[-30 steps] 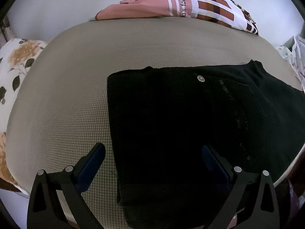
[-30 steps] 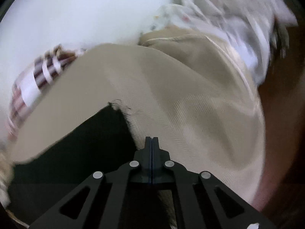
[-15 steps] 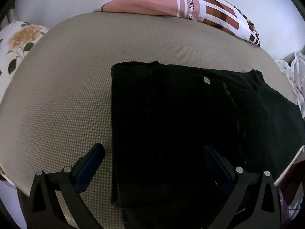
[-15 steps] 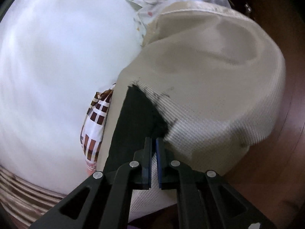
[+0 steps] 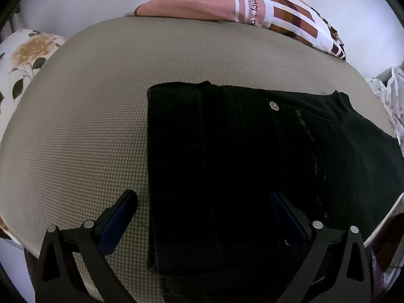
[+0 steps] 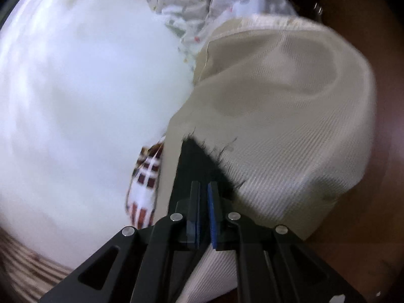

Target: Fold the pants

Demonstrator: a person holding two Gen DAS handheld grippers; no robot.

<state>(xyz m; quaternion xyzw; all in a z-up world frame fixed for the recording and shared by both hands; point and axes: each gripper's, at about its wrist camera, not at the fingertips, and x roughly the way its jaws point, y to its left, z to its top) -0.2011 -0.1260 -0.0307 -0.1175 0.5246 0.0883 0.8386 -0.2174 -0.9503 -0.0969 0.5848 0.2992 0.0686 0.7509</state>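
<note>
My left gripper (image 5: 202, 217) hangs with jaws spread wide over the near edge of the black pants (image 5: 252, 171), which lie folded flat on the beige bed cover (image 5: 101, 106). My right gripper (image 6: 204, 197) has its jaws parted by a narrow slit and opening, nothing pinched, just before the frayed hem. Farther off lies a pink checked cloth (image 5: 252, 7).

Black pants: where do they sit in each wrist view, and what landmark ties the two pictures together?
Left wrist: the black pants fill centre and right, folded edge at left, lying on the beige cover.
Right wrist: only a frayed dark corner shows, lower centre, just beyond the fingertips.
Shared landmark: the plaid pillow, top there, lower left here.
</note>
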